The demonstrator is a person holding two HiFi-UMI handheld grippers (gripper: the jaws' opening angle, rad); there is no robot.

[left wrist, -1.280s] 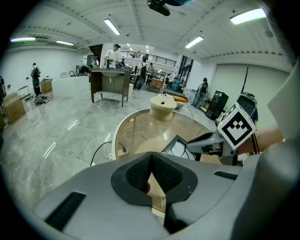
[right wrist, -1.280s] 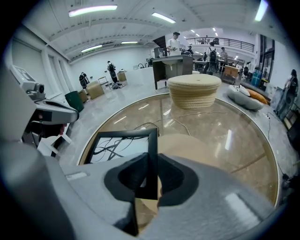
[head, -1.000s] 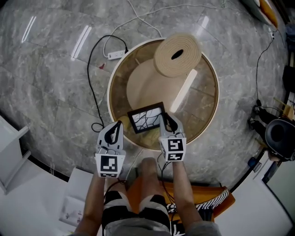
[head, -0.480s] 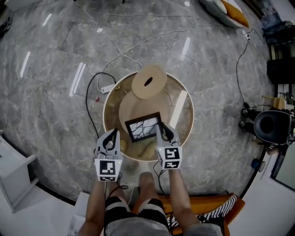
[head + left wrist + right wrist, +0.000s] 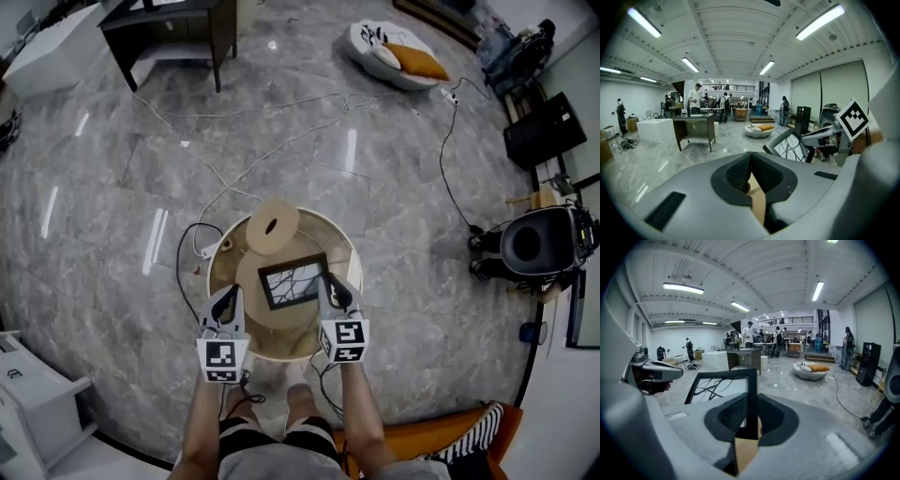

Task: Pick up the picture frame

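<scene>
Pickup looks nearly done: right gripper [image 5: 332, 282] clamps the picture frame [image 5: 293, 282] by its right edge above the table [image 5: 212, 274], left gripper [image 5: 227, 298] closed on nothing; next, simply hold it steady.

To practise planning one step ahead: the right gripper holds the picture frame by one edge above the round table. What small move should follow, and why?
Probably open the left gripper and bring it to the picture frame's free edge. The right gripper's jaws clamp only one side, so the frame juts out unsupported, while the left jaws are shut on nothing.
</scene>
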